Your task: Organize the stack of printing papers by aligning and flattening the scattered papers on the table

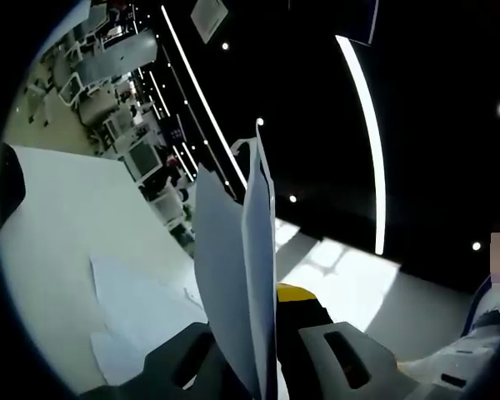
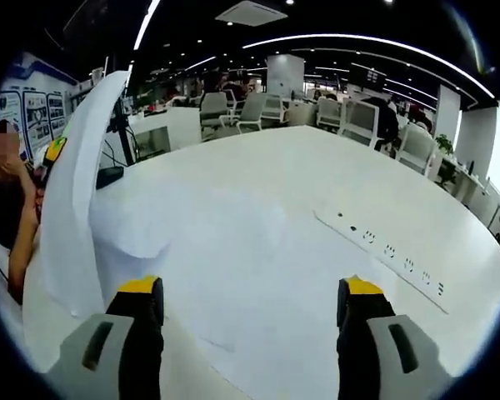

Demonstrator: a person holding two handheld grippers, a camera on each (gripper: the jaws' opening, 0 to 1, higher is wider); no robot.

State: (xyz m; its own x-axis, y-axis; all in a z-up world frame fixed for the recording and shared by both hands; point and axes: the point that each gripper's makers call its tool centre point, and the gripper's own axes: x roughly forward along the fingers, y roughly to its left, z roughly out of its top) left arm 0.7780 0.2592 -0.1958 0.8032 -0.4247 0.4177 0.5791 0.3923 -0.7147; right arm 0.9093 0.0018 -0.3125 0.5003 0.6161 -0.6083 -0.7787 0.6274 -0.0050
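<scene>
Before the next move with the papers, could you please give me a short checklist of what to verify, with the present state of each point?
1. Left gripper has a firm hold on the lifted sheets: ok, the jaws are shut on them.
2. Lifted sheets are flat: not ok, they curve in the right gripper view.
3. Lifted sheets are aligned: not ok, their top edges stand at different heights.
4. Right gripper is free to help: ok, open and holding nothing.
5. All papers are collected: not ok, loose papers lie on the white table.
6. Sheet count in the grip: cannot tell.
</scene>
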